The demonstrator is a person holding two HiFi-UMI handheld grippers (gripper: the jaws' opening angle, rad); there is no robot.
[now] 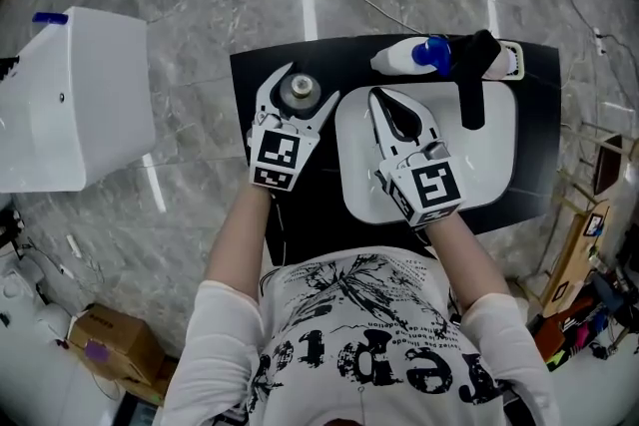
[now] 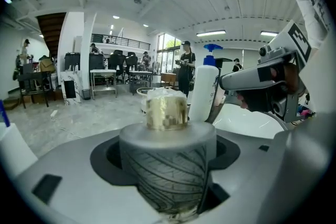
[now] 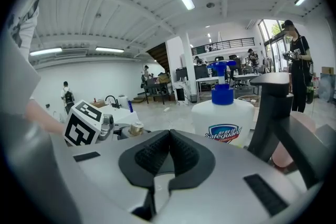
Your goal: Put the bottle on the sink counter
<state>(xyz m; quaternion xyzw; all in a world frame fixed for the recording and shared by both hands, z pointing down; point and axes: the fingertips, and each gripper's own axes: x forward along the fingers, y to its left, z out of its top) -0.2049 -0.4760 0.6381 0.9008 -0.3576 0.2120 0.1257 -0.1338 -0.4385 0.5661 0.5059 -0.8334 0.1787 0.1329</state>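
Left gripper [image 1: 303, 89] was clamped on the task bottle [image 2: 167, 161]: grey, tread-ridged body, gold cap, upright between the jaws. It sat over the black counter [image 1: 539, 147] just left of the white sink basin [image 1: 489, 165], level with the basin's back half. I couldn't tell whether its base touched the counter.

Right gripper [image 1: 386, 104] had its jaws closed pad to pad with nothing between them. It hung over the basin's left half, tips pointing toward the back rim.

White Safeguard pump bottle [image 3: 224, 119] with a blue pump stood upright at the basin's back-left corner. Black faucet [image 1: 471, 83] was at the basin's back rim, just right of the pump bottle, with its spout reaching out over the basin.

White box [image 1: 80, 100] sat well left of the basin, off the counter, on the marble floor.
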